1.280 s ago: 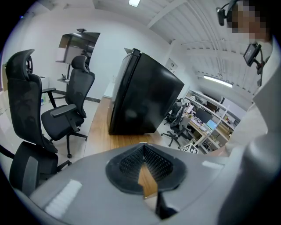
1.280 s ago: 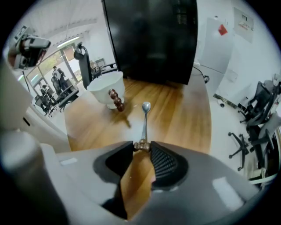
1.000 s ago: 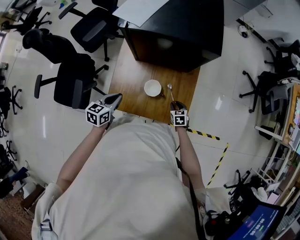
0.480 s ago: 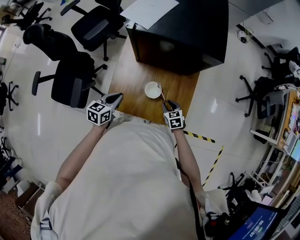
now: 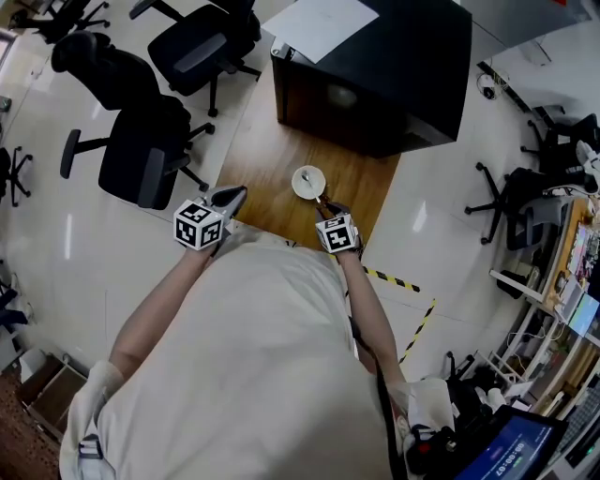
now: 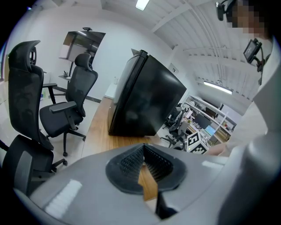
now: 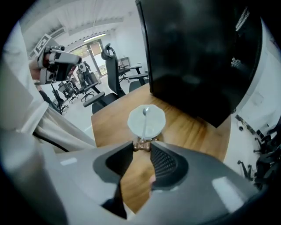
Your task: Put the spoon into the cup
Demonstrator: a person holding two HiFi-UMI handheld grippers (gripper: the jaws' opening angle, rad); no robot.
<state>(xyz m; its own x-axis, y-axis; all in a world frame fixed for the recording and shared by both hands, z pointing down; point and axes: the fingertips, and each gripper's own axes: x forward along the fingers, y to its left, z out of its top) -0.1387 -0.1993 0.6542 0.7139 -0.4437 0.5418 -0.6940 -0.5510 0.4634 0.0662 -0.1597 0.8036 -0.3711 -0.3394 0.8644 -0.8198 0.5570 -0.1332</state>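
A white cup [image 5: 307,182] stands on the wooden table [image 5: 267,150], a little beyond its near edge. My right gripper [image 5: 324,207] is just on the near side of the cup, shut on the brown end of a thin metal spoon [image 5: 312,187]. In the right gripper view the spoon [image 7: 144,124] runs up from the jaws of the right gripper [image 7: 141,145], its bowl over the opening of the cup [image 7: 153,123]. My left gripper [image 5: 229,198] hovers at the table's near left corner; in its own view the left gripper [image 6: 143,149] has its tips together, holding nothing.
A large black cabinet [image 5: 375,75] with a white sheet [image 5: 319,23] on top fills the table's far end. Black office chairs [image 5: 141,159] stand on the floor to the left. Yellow-black tape [image 5: 398,281] marks the floor at the right.
The right gripper has carried the spoon leftward, from right of the cup to over it. The left gripper has stayed put.
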